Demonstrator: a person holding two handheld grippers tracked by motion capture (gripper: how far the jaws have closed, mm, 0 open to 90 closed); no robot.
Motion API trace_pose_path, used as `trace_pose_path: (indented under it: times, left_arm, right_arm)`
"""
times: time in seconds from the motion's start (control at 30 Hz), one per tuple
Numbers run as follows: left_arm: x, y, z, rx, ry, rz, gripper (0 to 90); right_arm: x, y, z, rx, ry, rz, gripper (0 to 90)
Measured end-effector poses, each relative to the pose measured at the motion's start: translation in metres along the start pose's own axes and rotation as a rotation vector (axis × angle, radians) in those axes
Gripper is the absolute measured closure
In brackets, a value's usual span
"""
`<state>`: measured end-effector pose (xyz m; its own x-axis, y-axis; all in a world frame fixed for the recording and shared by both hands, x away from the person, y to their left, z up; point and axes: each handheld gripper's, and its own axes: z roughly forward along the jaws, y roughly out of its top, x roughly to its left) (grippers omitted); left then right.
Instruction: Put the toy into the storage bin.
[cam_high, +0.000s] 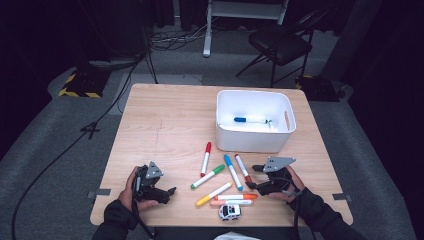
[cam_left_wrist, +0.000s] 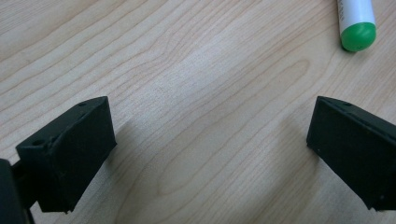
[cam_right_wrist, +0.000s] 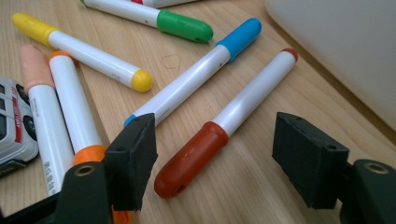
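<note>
- Surface: a light wooden table (cam_high: 165, 125) with visible grain, standing on grey carpet in a dark room. A black folding chair (cam_high: 280, 42) stands beyond the table's far edge, and cables run across the floor to its left.
- Landmark: a white bin (cam_high: 254, 142) sits on the far right part of the table; a blue-capped marker (cam_high: 250, 120) lies inside it.
- Brown-capped marker (cam_right_wrist: 224, 130): lies flat on the table just in front of the bin. Its long axis runs from its small red tail end, nearest the bin, to its brown cap, which points away from the bin toward the person.
- A light-blue marker (cam_right_wrist: 196, 77) lies just beside it on the side away from the bin, roughly parallel. Green (cam_right_wrist: 154, 16), yellow (cam_right_wrist: 84, 51), orange (cam_right_wrist: 74, 109) and pink (cam_right_wrist: 39, 102) markers and a small toy car (cam_right_wrist: 14, 126) lie farther from the bin.
- Right gripper (cam_right_wrist: 212, 163): held low in front of the bin, jaws spread wide, one on each side of the brown cap; neither pad touches it. The hand grips the body from the person's side.
- Left gripper (cam_left_wrist: 210, 154): well apart from the bin, near the table's front left, jaws spread over bare wood, pinching nothing. The green marker's tail end lies just beyond it.
</note>
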<state>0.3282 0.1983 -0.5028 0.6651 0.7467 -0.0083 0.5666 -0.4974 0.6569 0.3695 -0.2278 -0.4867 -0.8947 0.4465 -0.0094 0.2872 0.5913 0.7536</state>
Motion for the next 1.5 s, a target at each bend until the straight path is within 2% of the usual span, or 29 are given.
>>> trace_pose_path:
  times: [0.07,0.17,0.2,0.33,0.4,0.47,0.5,0.63,0.77,0.97,1.17,1.2,1.27,1.5]
  left_arm:
    - [0.000,0.000,0.000,0.000,0.000,0.000,1.3]
    - [0.000,0.000,0.000,0.000,0.000,0.000,1.3]
    - [0.000,0.000,0.000,0.000,0.000,0.000,1.3]
    - [0.000,0.000,0.000,0.000,0.000,-0.001,1.3]
    - [0.000,0.000,0.000,0.000,0.000,0.000,1.3]
    - [0.000,0.000,0.000,0.000,0.000,0.000,1.3]
    - [0.000,0.000,0.000,0.000,0.000,0.000,1.3]
    - [0.000,0.000,0.000,0.000,0.000,0.000,1.3]
    - [0.000,0.000,0.000,0.000,0.000,0.000,1.3]
    - [0.000,0.000,0.000,0.000,0.000,0.000,1.3]
    - [0.000,0.000,0.000,0.001,0.000,-0.001,1.3]
    - [0.000,0.000,0.000,0.000,0.000,0.000,1.3]
    - [0.000,0.000,0.000,0.001,0.000,-0.001,1.3]
    - [0.000,0.000,0.000,0.001,0.000,-0.001,1.3]
  right_arm:
    - [0.001,-0.003,0.006,0.029,-0.013,-0.007,33.4]
    - [-0.001,-0.006,0.009,0.039,-0.017,-0.001,36.3]
    - [-0.005,-0.008,0.008,0.034,-0.018,0.006,40.2]
    - [-0.007,-0.010,0.007,0.021,-0.022,0.026,45.1]
    - [-0.010,-0.013,0.006,0.000,-0.011,0.010,49.0]
    - [-0.012,-0.015,0.003,0.001,-0.012,0.018,55.0]
    - [-0.014,-0.017,0.002,-0.012,-0.007,0.013,61.4]
    - [-0.018,-0.019,0.000,-0.009,-0.006,0.014,65.3]
    - [-0.023,-0.021,-0.003,-0.015,-0.019,0.012,74.5]
    - [-0.030,-0.026,-0.006,-0.033,-0.051,0.035,75.3]
    - [-0.032,-0.027,-0.010,-0.024,-0.024,0.031,75.4]
    - [-0.032,-0.027,-0.011,-0.025,-0.024,0.018,75.4]
    - [-0.032,-0.026,-0.015,-0.031,-0.023,0.024,75.4]
    - [-0.034,-0.019,-0.031,-0.071,-0.022,-0.009,75.4]
